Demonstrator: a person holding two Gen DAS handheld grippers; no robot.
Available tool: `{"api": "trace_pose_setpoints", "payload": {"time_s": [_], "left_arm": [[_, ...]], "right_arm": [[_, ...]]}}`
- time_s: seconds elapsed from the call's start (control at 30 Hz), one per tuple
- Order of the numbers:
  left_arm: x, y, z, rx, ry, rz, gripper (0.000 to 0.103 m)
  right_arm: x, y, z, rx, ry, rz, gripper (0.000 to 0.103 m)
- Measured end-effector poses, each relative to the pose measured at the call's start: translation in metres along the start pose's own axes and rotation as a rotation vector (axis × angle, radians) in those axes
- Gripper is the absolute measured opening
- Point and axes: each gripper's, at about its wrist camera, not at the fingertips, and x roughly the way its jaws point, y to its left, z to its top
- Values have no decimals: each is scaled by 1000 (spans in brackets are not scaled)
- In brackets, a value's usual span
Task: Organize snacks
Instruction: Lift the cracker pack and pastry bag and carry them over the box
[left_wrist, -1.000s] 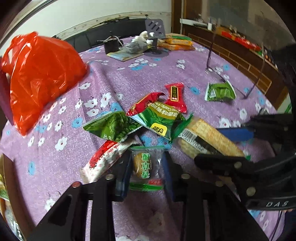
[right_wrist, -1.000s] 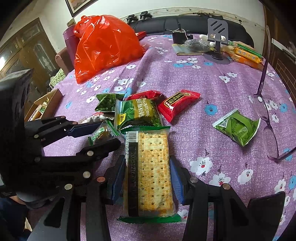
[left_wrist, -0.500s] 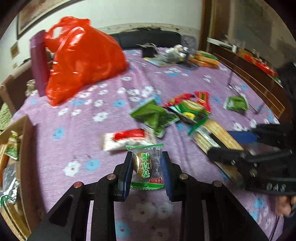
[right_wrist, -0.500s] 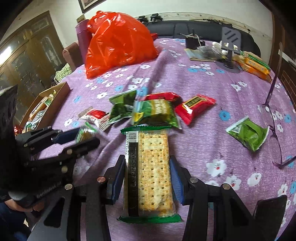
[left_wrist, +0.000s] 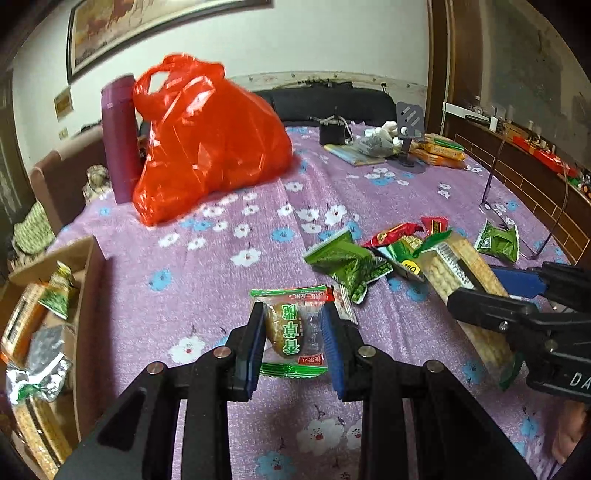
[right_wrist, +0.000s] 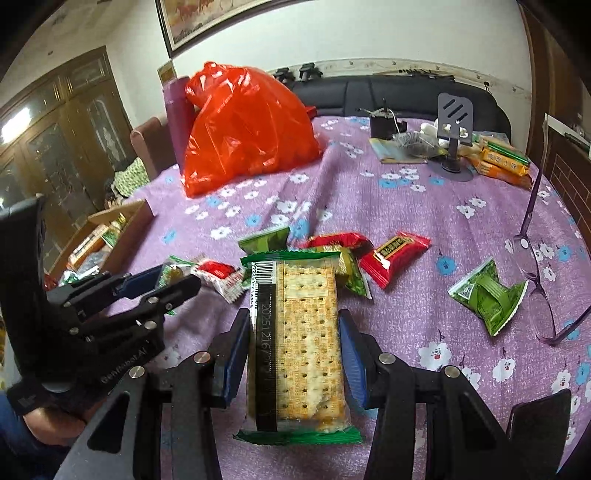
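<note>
Two grippers — one held packet each.

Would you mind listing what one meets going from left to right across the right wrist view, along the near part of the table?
left gripper shut on a small green snack → white and red packet → cracker pack held by the right gripper → red packet → green packet → glasses

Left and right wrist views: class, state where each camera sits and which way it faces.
Left wrist: behind the left gripper shut on a cake packet, facing the red bag.
Right wrist: behind the right gripper shut on a cracker pack, facing likewise.
Shared: the bag, the cardboard box, each other's gripper.
</note>
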Motion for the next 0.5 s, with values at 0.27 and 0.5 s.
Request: {"api": "trace_pose_setpoints", "payload": {"time_s": [0.27,0.5], "left_arm": [[-14,-10,1,62,-81,73,29],[-21,-13,1,85,-121,111,29]], "right_arm": [[-2,3,0,-10,-20,1,50],[-6,4,-1,-12,-43,0,50]]}}
